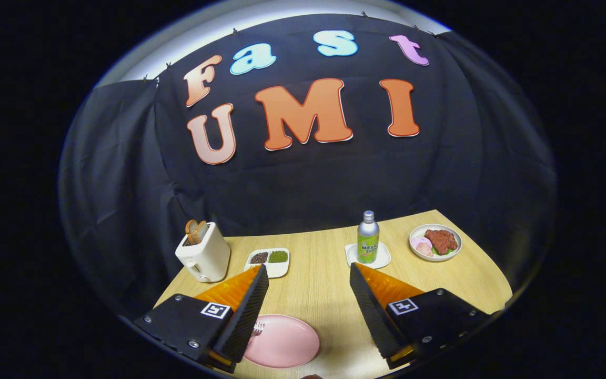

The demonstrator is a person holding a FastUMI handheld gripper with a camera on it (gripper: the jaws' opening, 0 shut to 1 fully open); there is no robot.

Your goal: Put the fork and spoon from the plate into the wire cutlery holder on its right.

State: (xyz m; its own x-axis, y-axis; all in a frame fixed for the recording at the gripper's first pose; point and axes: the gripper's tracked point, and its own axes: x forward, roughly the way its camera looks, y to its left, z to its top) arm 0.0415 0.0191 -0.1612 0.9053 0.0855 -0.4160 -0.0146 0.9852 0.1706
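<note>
— Where's the cutlery from where you stand?

— Starting at the left: past the toaster (204,251) with bread in it and the little two-part dish (269,260), the pink plate (287,345) sits low on the bench (313,289), tucked partly under the left finger (248,310) of the hand-held gripper (308,273). Fork tines (257,327) peek out beside that finger; the handle is hidden, so I can't tell its long axis. Spoon, can't make out.

— And the hand-held gripper itself?

— Fingers spread wide, nothing between them, well above the bench.

— So which way does it go?

— Down and a touch left, I'd judge; the plate lies below the fingers, not ahead of them.

— The wire holder?

— Can't say. Further right there's a bottle (367,238) on a coaster and a food plate (435,242).
</note>
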